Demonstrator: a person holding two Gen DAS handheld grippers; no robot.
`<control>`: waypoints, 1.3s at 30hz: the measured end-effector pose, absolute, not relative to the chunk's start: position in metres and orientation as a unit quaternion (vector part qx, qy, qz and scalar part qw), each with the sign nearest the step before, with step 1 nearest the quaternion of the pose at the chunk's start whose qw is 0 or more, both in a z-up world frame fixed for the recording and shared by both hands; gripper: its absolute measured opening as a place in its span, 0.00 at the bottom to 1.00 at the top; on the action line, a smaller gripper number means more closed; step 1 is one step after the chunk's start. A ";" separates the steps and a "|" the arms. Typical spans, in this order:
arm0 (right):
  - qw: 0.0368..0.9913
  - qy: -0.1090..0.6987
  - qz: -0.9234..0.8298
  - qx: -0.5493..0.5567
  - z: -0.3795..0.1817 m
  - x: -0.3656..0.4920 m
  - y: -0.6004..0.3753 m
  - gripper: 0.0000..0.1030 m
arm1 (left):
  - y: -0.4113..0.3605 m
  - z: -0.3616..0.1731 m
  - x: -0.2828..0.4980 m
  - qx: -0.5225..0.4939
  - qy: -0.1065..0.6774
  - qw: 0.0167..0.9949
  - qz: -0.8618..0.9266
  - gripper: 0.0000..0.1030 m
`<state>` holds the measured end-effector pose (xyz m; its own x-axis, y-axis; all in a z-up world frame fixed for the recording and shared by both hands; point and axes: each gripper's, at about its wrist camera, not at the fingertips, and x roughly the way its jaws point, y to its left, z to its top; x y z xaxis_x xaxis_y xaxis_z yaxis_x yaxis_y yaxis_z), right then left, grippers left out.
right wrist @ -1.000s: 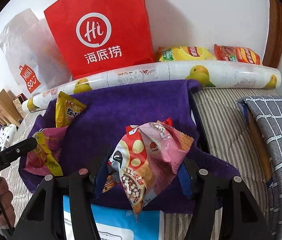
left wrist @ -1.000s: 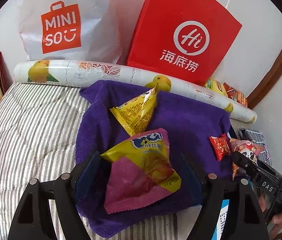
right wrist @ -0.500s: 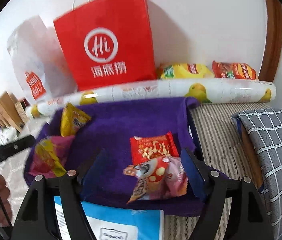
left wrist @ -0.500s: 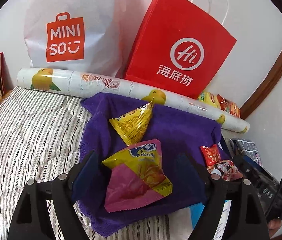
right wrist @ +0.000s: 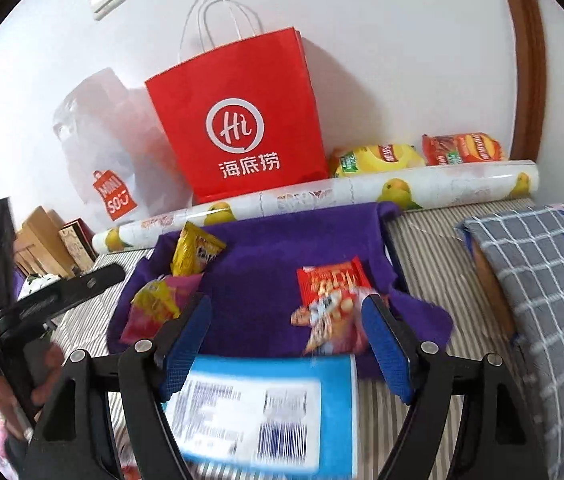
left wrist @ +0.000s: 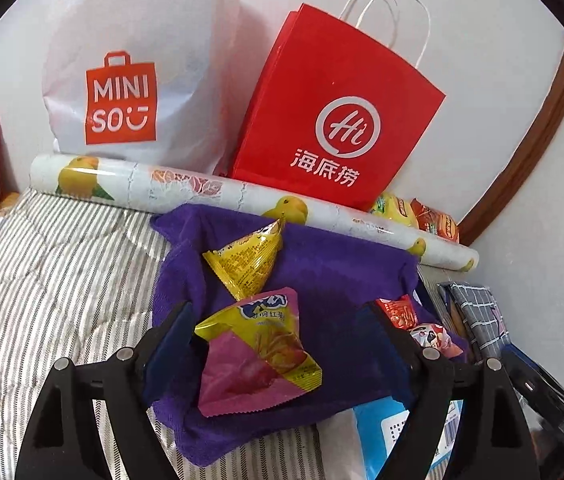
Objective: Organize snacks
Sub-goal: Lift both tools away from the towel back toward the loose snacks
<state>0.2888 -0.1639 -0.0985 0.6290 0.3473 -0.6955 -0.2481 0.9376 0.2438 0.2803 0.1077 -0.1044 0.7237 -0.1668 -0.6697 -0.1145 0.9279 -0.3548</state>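
A purple cloth (left wrist: 342, 280) lies on striped bedding with several snack packets on it. My left gripper (left wrist: 279, 314) hovers open above a pink and yellow packet (left wrist: 249, 360), its pads clear of the wrapper. A yellow packet (left wrist: 245, 264) leans farther back. My right gripper (right wrist: 286, 312) is open over the cloth (right wrist: 265, 264). Just beyond its right finger lies a pink and red packet (right wrist: 334, 320), resting free against a small red packet (right wrist: 332, 280). The right wrist view also shows the yellow packet (right wrist: 193, 254) and the pink and yellow packet (right wrist: 153, 308) at left.
A red paper bag (left wrist: 338, 120) and a white shopping bag (left wrist: 133, 80) stand against the wall behind a printed roll (left wrist: 201, 188). Two chip bags (right wrist: 374, 160) lie behind the roll. A checked cushion (right wrist: 542, 280) sits right; a blue and white package (right wrist: 265, 408) lies nearest.
My right gripper has opened and let go of the pink and red packet, which now lies on the cloth, then lifted and drawn back. The left gripper has risen a little.
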 end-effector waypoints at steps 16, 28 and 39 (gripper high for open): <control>0.882 0.443 0.162 0.002 -0.114 0.168 -0.186 0.75 | 0.110 -0.087 0.220 -0.165 0.372 0.913 -0.011 0.81; 0.843 0.495 0.207 -0.023 -0.189 0.176 -0.150 0.76 | 0.153 -0.109 0.133 -0.137 0.377 0.914 0.053 0.81; 0.844 0.489 0.204 -0.084 -0.195 0.174 -0.125 0.89 | 0.156 -0.130 0.106 -0.165 0.410 0.897 0.023 0.81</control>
<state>0.1744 -0.1254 -0.1951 0.4385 0.2620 -0.8597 -0.4270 0.9024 0.0573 0.1056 0.1556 -0.1304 0.6634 -0.0931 -0.7424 -0.1768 0.9446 -0.2765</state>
